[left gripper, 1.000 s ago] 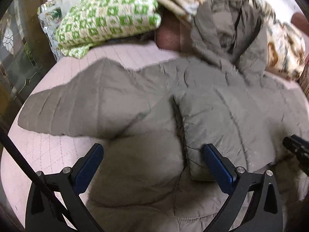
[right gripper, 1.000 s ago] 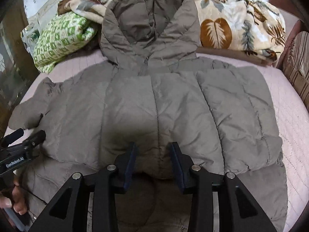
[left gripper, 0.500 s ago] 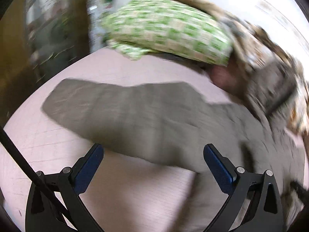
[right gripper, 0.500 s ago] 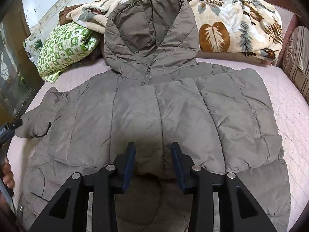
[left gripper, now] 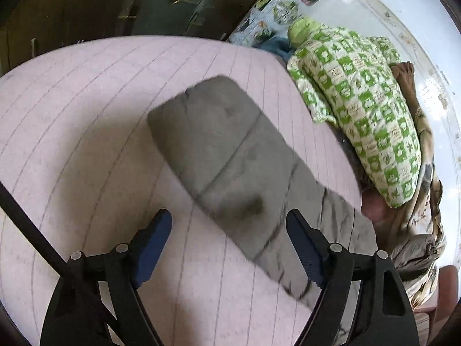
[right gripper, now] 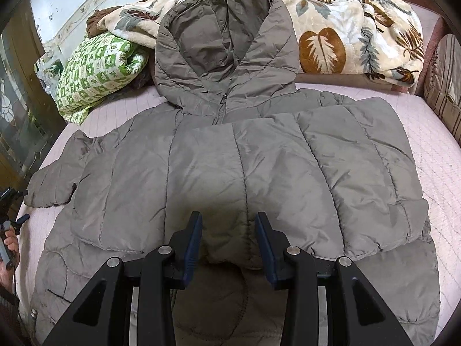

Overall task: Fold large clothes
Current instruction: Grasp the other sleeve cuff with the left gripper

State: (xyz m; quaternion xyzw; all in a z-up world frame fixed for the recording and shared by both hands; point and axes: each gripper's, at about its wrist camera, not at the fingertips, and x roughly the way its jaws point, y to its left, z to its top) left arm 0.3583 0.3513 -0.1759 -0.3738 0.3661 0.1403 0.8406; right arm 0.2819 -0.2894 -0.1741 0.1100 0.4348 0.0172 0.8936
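Two grippers work over a grey padded jacket point(right gripper: 259, 178) spread face up on a pink quilted bed point(right gripper: 432, 150), its hood point(right gripper: 224, 37) lying toward the far end against a leaf-print blanket point(right gripper: 345, 28). At far left in the right wrist view, a hand point(right gripper: 7, 243) at the frame's edge holds the handle of the left gripper, close to the end of the jacket's outstretched sleeve point(left gripper: 219, 155). Seen from its own camera, the left gripper point(left gripper: 230, 245) hovers over that sleeve with its blue pads wide apart and closing; the sleeve's padded edge lies between them, but the pads do not press on it. Beyond the sleeve, a green-and-white checked pillow point(left gripper: 360, 109) rests at the head of the bed, beside a dark glass-fronted cabinet point(left gripper: 129, 3). Moving right, the jacket's body fills the middle of the bed, zip closed, with the other sleeve folded across the chest. The right gripper point(right gripper: 229, 243) sits low over the front of the jacket near its hem, its pads narrowly parted with a raised fold of grey fabric between them; whether they pinch it cannot be told. A striped cushion point(right gripper: 443, 86) lies at the far right edge.
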